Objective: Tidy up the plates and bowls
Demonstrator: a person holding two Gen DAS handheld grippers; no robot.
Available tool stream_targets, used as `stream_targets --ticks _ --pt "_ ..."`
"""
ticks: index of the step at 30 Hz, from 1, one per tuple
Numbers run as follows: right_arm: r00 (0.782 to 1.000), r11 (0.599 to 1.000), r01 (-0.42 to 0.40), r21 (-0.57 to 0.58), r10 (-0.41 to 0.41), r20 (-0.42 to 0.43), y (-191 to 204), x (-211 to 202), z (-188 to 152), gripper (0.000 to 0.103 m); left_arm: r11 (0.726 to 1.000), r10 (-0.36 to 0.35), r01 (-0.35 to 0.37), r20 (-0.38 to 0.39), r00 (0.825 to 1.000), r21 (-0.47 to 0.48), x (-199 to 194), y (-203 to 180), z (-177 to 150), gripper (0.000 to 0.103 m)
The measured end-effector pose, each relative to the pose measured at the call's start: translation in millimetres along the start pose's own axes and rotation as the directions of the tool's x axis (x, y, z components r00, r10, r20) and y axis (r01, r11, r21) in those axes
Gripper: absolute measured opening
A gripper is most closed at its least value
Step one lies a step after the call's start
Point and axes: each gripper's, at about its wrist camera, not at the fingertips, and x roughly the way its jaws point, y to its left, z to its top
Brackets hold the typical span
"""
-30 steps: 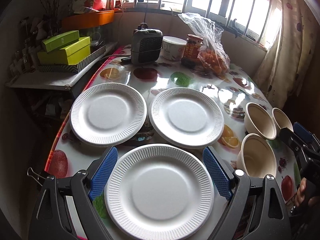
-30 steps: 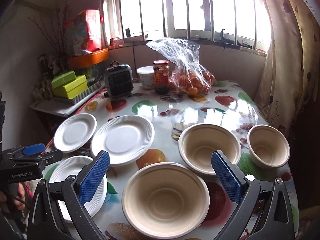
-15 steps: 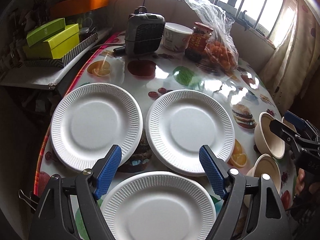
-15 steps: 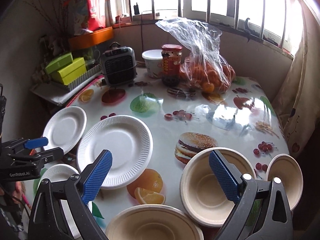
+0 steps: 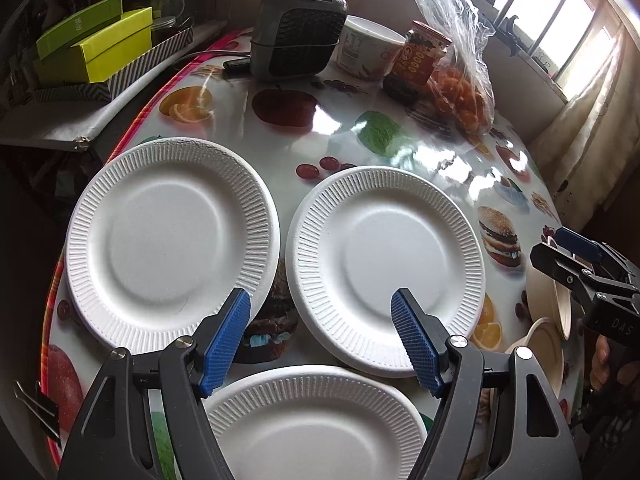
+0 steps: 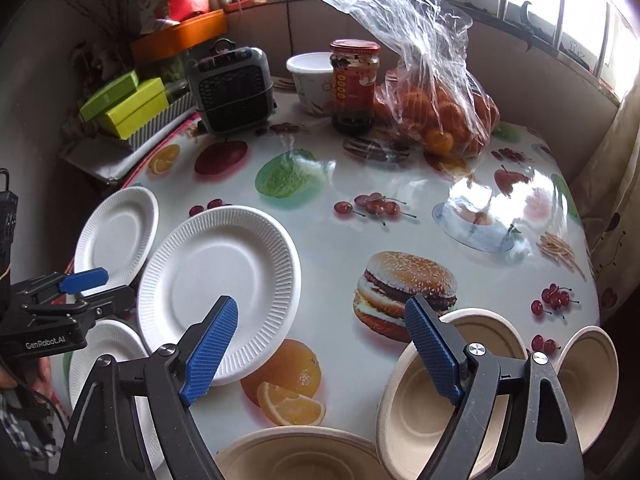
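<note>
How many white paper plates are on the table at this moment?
3. One plate at the table's left edge, a second plate just right of it, and a third plate nearest the camera, under the open left gripper. None looks stacked or hidden.

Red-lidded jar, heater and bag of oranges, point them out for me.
Red-lidded jar (image 6: 354,84), right wrist view, on its label.
Heater (image 6: 232,92), right wrist view, on its front grille.
Bag of oranges (image 6: 436,116), right wrist view, on the fruit inside.

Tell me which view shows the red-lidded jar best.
The right wrist view: the jar stands whole there, lid and label facing the camera beside the bag of oranges. The left wrist view shows it smaller, near the top edge.
</note>
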Motion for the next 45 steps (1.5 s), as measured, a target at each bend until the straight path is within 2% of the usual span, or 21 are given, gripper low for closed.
stream_targets --ticks 4,8,12,16,19,21,25,33,39,43,45 --pt "0.999 0.999 0.031 -0.043 -0.032 -0.021 -0.6 -8.4 3.7 0.086 1.000 -0.007 0.007 -0.016 1.000 -0.005 4.4 1.5 1.9 0.074" --pt "0.999 0.998 -0.010 -0.054 0.007 -0.043 5.6 -8.1 15.8 0.086 1.000 -0.020 0.020 -0.020 1.000 0.003 5.0 0.0 2.8 0.074" --pt "0.994 0.998 -0.048 -0.026 0.046 -0.102 8.8 10.3 25.4 0.086 0.999 -0.037 0.035 -0.066 0.997 -0.023 11.6 5.3 0.7 0.073" --pt "0.988 0.999 -0.039 -0.027 0.035 -0.153 11.8 34.7 26.9 0.079 0.998 -0.042 0.039 -0.070 0.997 -0.046 12.3 9.3 -0.8 0.067" --pt "0.977 0.997 -0.064 0.034 0.069 -0.200 5.9 51.0 25.4 0.074 0.998 -0.046 0.043 -0.076 0.996 -0.045 13.7 8.2 -1.0 0.065" --pt "0.976 0.996 -0.072 0.052 0.081 -0.204 3.2 55.8 24.6 0.072 0.998 -0.047 0.043 -0.084 0.995 -0.047 15.4 9.5 -0.9 0.061" --pt "0.973 0.994 -0.085 0.070 0.098 -0.211 -0.4 62.0 25.5 0.069 0.997 -0.054 0.048 -0.089 0.995 -0.066 18.0 11.9 0.5 0.061" --pt "0.958 0.984 -0.128 0.126 0.155 -0.241 -6.9 75.8 24.3 0.052 0.995 -0.073 0.065 -0.102 0.992 -0.082 22.1 9.9 1.4 0.059" --pt "0.947 0.979 -0.158 0.125 0.186 -0.260 -4.0 80.9 19.6 0.033 0.995 -0.074 0.065 -0.109 0.991 -0.079 23.4 8.9 0.7 0.056" --pt "0.944 0.978 -0.164 0.128 0.193 -0.266 -4.5 82.6 17.7 0.026 0.994 -0.080 0.072 -0.113 0.990 -0.079 24.2 8.0 0.2 0.049" --pt "0.943 0.977 -0.167 0.129 0.197 -0.268 -4.9 83.1 16.8 0.022 0.994 -0.086 0.077 -0.114 0.990 -0.082 24.7 7.8 0.9 0.049"
